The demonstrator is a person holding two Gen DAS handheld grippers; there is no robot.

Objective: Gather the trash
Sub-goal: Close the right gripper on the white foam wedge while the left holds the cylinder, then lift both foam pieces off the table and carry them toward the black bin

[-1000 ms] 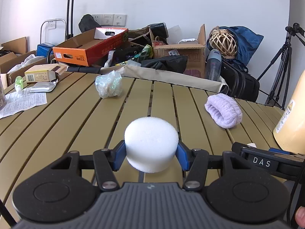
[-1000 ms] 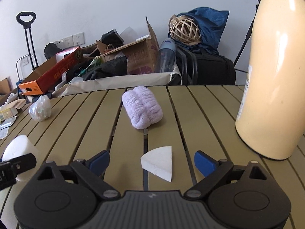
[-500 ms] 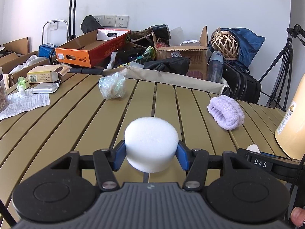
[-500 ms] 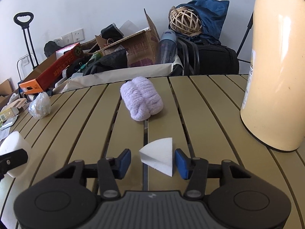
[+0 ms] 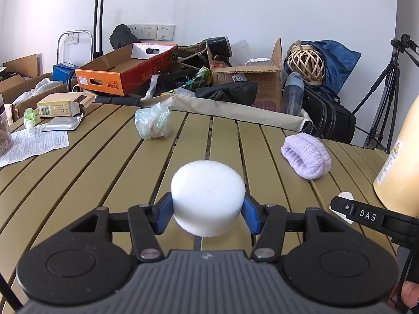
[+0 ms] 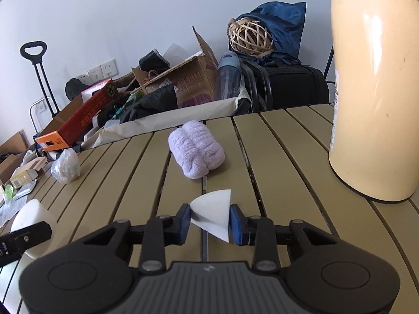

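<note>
Holding a round white foam puck (image 5: 208, 197) in my left claw (image 5: 208, 210), I have its blue pads pressed against both sides, and the puck sits clear of the slatted table (image 5: 86, 172). My right claw (image 6: 209, 221) has just been closing, and its pads now pinch a small white foam wedge (image 6: 213, 212) between them, the pointed end toward the left pad and the curved edge toward the right. The wedge sits just over the gap between two slats; I cannot tell whether it is lifted off the wood.

From the right view, the puck shows low at the left edge, behind the dark tip of my other claw. Ahead of the wedge lies a rolled lilac towel (image 6: 196, 154), apart from it. A tall cream canister (image 6: 374, 86) stands upright at the right, well clear of my pads. Farther left on the table sits a crumpled clear plastic bag (image 6: 65, 166).

From the left view, that bag (image 5: 153, 123) lies near the far edge, and printed paper (image 5: 34, 145) and a small carton (image 5: 59, 107) lie at the left side. Beyond the table stand boxes and bags against the wall.
</note>
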